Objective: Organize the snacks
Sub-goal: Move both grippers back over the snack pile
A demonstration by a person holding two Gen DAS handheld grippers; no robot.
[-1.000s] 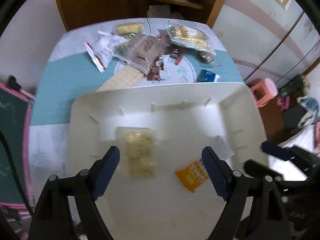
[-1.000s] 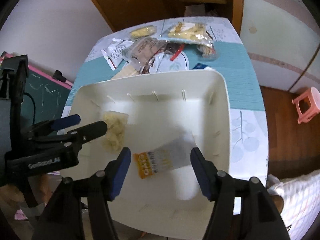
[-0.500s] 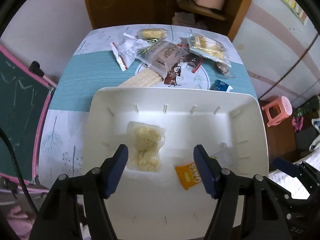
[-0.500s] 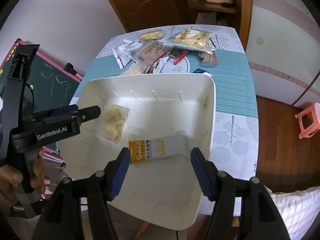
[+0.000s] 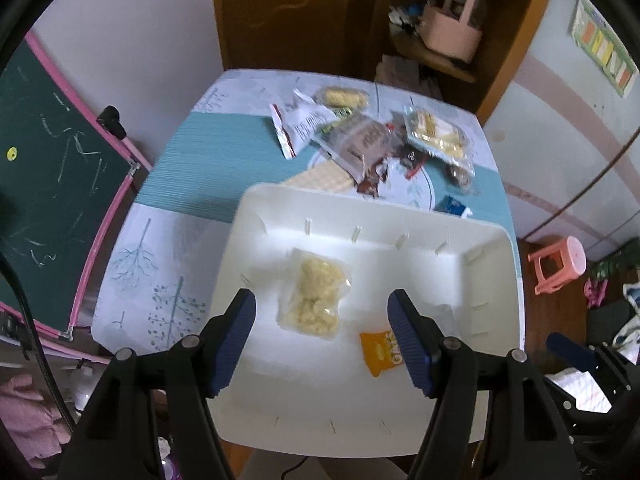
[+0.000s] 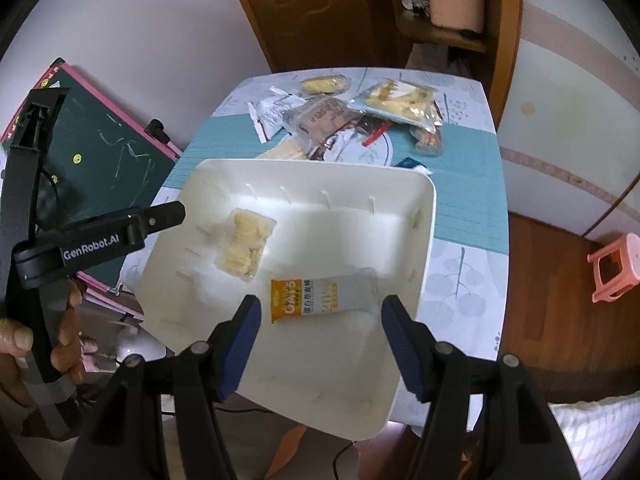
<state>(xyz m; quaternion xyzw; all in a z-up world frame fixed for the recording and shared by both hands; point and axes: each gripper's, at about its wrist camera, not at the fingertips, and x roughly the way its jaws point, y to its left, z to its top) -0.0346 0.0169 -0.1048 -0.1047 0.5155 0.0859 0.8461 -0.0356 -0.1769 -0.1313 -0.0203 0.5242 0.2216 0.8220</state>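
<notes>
A white tray (image 5: 492, 280) sits on the near half of the table, and its far wall (image 6: 416, 240) shows in the right wrist view too. Inside it lie a clear bag of yellow snack (image 5: 316, 300) (image 6: 246, 248) and an orange-and-white oat bar (image 5: 380, 352) (image 6: 320, 294). My left gripper (image 5: 320, 304) hovers above the bag; its jaws are opening and hold nothing. My right gripper (image 6: 320, 312) hangs open above the oat bar without touching it. A loose pile of snack packets (image 5: 360, 144) (image 6: 340, 116) lies beyond the tray.
A teal-striped cloth (image 5: 192, 160) covers the table. A green chalkboard (image 5: 48, 168) with a pink frame leans at the left. A pink stool (image 5: 560, 268) stands on the floor at the right. A wooden shelf (image 6: 440, 32) is behind the table. A hand (image 6: 68, 344) grips the left tool.
Both grippers have risen and pulled back from the tray, so more of the table shows. The left jaws stand narrower than a second ago. Bag and bar have stayed in the tray.
</notes>
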